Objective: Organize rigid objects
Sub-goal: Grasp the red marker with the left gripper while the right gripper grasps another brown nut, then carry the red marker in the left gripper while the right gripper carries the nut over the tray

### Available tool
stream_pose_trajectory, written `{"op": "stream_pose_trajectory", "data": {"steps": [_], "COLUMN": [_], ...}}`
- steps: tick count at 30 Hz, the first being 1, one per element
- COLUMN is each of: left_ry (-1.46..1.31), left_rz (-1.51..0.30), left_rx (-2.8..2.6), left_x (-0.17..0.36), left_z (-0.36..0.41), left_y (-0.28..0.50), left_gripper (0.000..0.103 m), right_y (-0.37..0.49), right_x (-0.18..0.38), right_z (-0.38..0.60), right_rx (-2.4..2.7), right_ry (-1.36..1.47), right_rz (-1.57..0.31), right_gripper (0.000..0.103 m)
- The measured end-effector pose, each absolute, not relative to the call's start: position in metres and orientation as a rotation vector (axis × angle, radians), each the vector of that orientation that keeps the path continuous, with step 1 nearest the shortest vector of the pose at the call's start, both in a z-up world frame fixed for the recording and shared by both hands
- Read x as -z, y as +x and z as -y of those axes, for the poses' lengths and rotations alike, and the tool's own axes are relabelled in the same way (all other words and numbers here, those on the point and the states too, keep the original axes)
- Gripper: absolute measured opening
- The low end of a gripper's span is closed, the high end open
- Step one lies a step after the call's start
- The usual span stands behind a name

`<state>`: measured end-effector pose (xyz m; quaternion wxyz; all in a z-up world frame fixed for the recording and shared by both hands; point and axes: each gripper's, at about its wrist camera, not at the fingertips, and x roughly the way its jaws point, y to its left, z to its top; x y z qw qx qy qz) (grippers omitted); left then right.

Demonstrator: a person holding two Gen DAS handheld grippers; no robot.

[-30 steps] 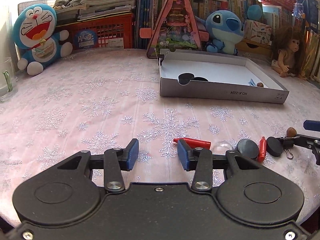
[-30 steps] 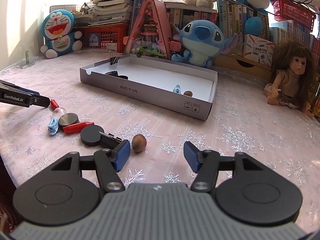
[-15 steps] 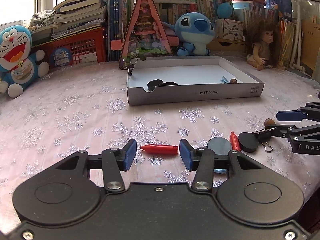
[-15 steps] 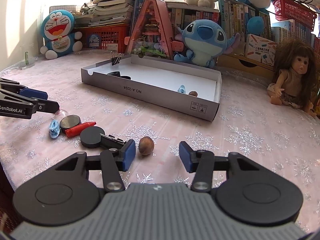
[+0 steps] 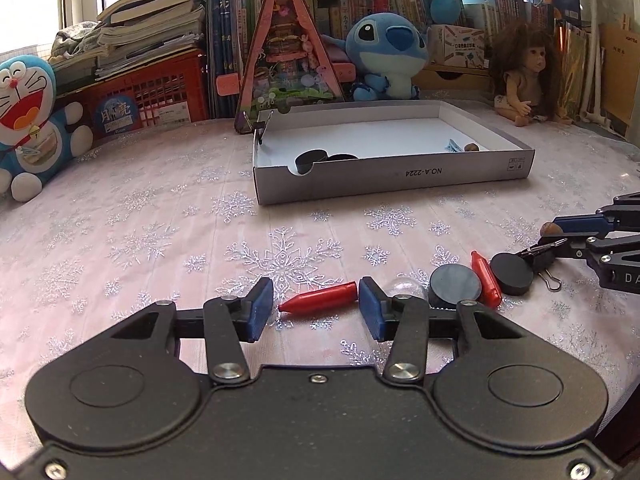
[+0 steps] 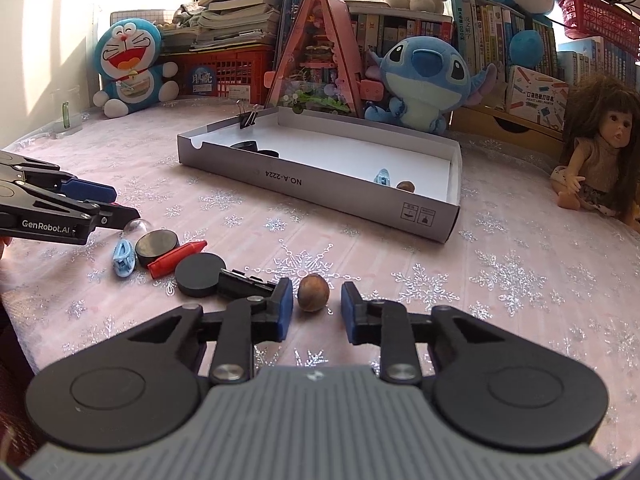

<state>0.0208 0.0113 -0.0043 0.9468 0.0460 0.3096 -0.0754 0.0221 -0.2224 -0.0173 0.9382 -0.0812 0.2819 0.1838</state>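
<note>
Both released, the left claw (image 5: 316, 307) straddles one of two red crayons (image 5: 319, 302) while the right claw (image 6: 314, 307) straddles a nut (image 6: 314, 298), a binder clip (image 6: 245, 283) and two black discs (image 6: 200, 279) crowding beside it on the worktop (image 6: 500, 280).

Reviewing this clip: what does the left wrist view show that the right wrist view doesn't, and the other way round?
Left wrist only: a red crayon lying between the open left gripper fingers. Right wrist only: a blue clip beside the discs, and the nut framed by the open right gripper. Both show the grey box, two black discs and a second red crayon.
</note>
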Motion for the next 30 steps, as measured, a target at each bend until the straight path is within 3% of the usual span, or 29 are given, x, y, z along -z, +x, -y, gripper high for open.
{"op": "stream_pose_trajectory", "data": {"steps": [3, 5, 7, 12, 14, 30], "left_ry": [0.063, 0.037, 0.034, 0.006, -0.009, -0.018], "left_rz": [-0.625, -0.622, -0.608, -0.629, -0.622, -0.585], "left_rx": [0.125, 0.073, 0.038, 0.038, 0.04, 0.074], "left_x": [0.004, 0.003, 0.002, 0.006, 0.006, -0.022], "left_z": [-0.011, -0.011, -0.009, -0.007, -0.007, -0.004], "left_y": [0.018, 0.015, 0.012, 0.017, 0.017, 0.034], "left_gripper": [0.046, 0.06, 0.063, 0.053, 0.042, 0.041], "right_y": [0.022, 0.022, 0.022, 0.022, 0.021, 0.032], "right_x": [0.017, 0.017, 0.017, 0.018, 0.018, 0.004], "right_z": [0.219, 0.219, 0.219, 0.218, 0.218, 0.224], "right_rx": [-0.381, -0.38, -0.378, -0.375, -0.374, -0.313], "right_ry": [-0.177, -0.174, -0.169, -0.163, -0.16, -0.142], "right_rz": [-0.568, -0.566, -0.565, -0.562, -0.557, -0.523], "right_gripper": [0.028, 0.027, 0.027, 0.025, 0.022, 0.021]}}
